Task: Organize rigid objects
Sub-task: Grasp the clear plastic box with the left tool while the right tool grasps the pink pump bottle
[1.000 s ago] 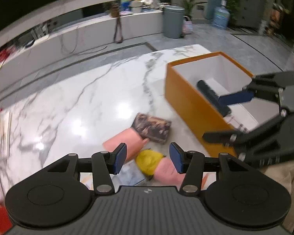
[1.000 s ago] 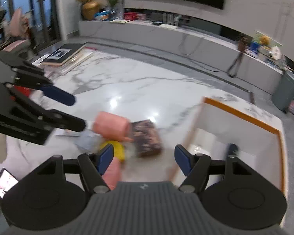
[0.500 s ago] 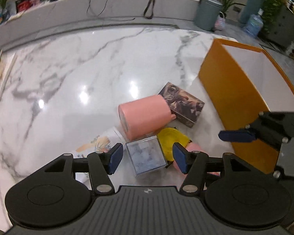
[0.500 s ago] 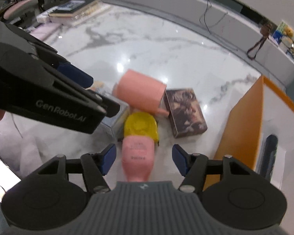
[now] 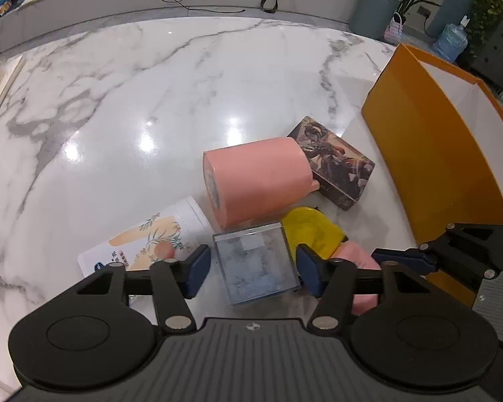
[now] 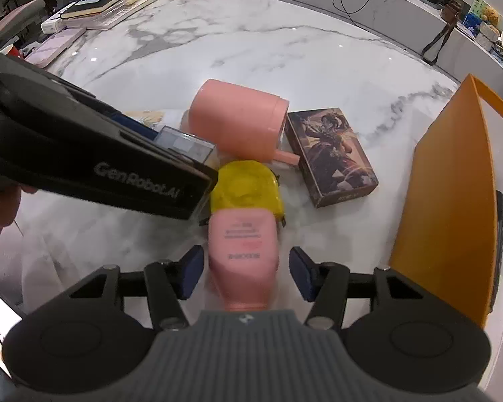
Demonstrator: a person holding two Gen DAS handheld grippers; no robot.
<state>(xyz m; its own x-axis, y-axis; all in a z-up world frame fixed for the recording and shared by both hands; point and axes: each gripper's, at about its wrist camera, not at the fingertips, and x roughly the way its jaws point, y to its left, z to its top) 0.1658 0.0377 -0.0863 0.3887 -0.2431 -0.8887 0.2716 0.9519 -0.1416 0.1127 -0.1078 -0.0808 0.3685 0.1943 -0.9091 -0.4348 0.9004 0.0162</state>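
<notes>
Table: white marble with grey veins (image 5: 124, 107), glossy, cluttered near the front edge.
Left tool (image 5: 253, 269): jaws closing around a clear square box (image 5: 256, 264); pads stand just off its sides.
Right tool (image 6: 246, 271): jaws closing around a pink bottle with a yellow cap (image 6: 243, 244), lying flat; pads not yet touching.
Pink mug (image 5: 256, 184): on its side, just behind the clear box.
Illustrated card box (image 6: 332, 157): flat, beside the mug.
Orange bin (image 5: 432, 154): far right, apart from the pile.
</notes>
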